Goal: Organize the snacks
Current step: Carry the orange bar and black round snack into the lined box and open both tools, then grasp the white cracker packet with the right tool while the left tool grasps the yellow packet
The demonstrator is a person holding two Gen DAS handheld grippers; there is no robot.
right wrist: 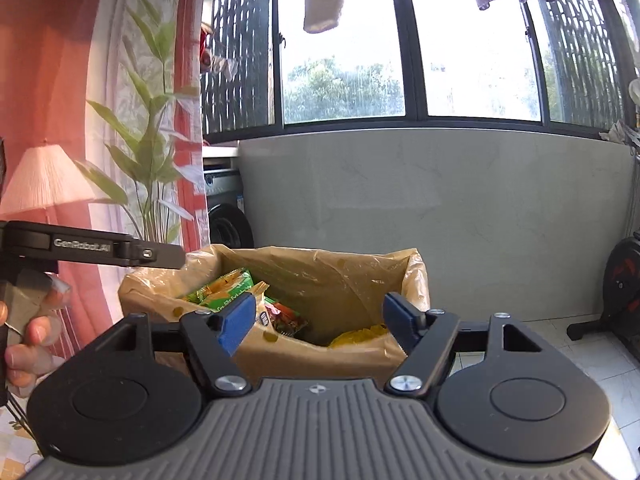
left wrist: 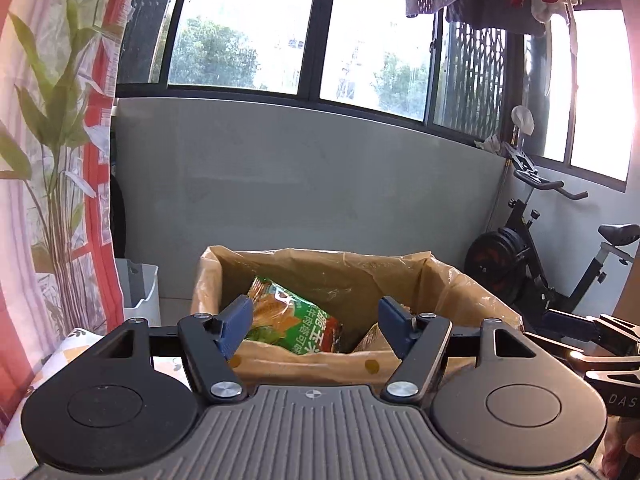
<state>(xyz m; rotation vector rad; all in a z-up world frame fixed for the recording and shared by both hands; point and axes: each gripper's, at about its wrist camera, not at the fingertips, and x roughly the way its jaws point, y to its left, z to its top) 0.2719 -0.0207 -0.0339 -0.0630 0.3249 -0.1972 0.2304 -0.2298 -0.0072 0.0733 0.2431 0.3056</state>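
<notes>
Snack packets: inside the lined box (left wrist: 460, 280), resting against each other at the bottom. Green packet (left wrist: 296, 320) leaning toward the left wall; a yellow packet (right wrist: 360, 336) low at the near right; a small red-and-green packet (right wrist: 286, 318) between them in the right wrist view. Further contents below the near rim: hidden.

Box: open at the top, lined with a tan plastic bag folded over the rim, directly ahead of both tools.

Left tool (left wrist: 316, 322): released, blue pads apart, nothing between them; green packet visible past the gap, not touched. Right tool (right wrist: 318, 322): released likewise, empty, aimed over the near rim.

Progress, as a judgement: several packets already stowed; both tools free, consistent with a deposit completed. Remaining snacks outside the box: none visible in either view, so remaining work cannot be told. Patterned worktop (left wrist: 52, 364) at the lower left edge only partly seen.
</notes>
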